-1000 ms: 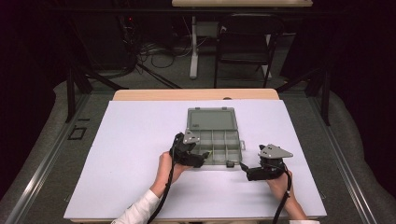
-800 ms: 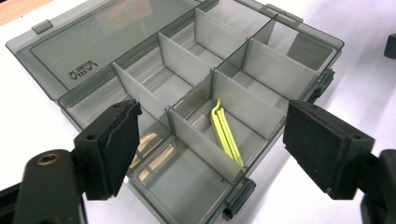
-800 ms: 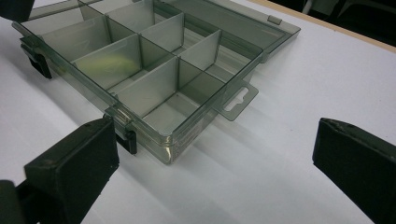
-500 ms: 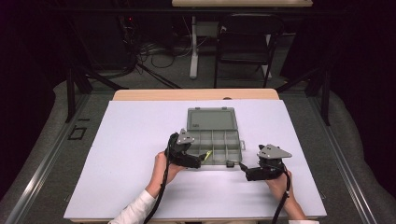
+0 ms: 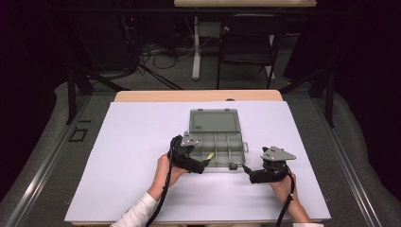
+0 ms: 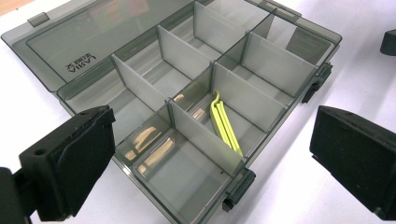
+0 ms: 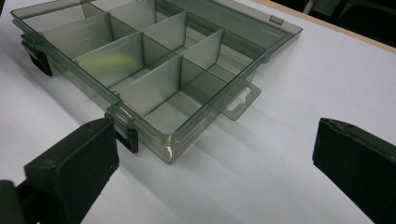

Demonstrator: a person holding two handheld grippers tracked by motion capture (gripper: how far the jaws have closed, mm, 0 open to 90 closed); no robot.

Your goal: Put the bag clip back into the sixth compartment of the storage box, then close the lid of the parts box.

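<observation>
A grey see-through compartment box (image 5: pixel 222 149) lies open on the white table, its lid (image 5: pixel 213 121) folded flat toward the far side. A yellow-green clip (image 6: pixel 224 122) lies in a front middle compartment, also visible as the yellow-green clip (image 5: pixel 209 156) in the high view. My left gripper (image 5: pixel 204 166) is open at the box's front left corner, jaws apart above the front compartments (image 6: pixel 177 168). My right gripper (image 5: pixel 246 174) is open and empty near the box's front right corner (image 7: pixel 170 151).
The white table top (image 5: pixel 132 142) has free room to the left and right of the box. Black latches (image 6: pixel 236 191) stick out from the box's front wall. A hang tab (image 7: pixel 240 100) juts from its side. A chair (image 5: pixel 246 42) and cables stand beyond the table.
The left gripper has drawn back slightly toward the person from over the box, leaving the yellow-green clip in its compartment. The right gripper has stayed still.
</observation>
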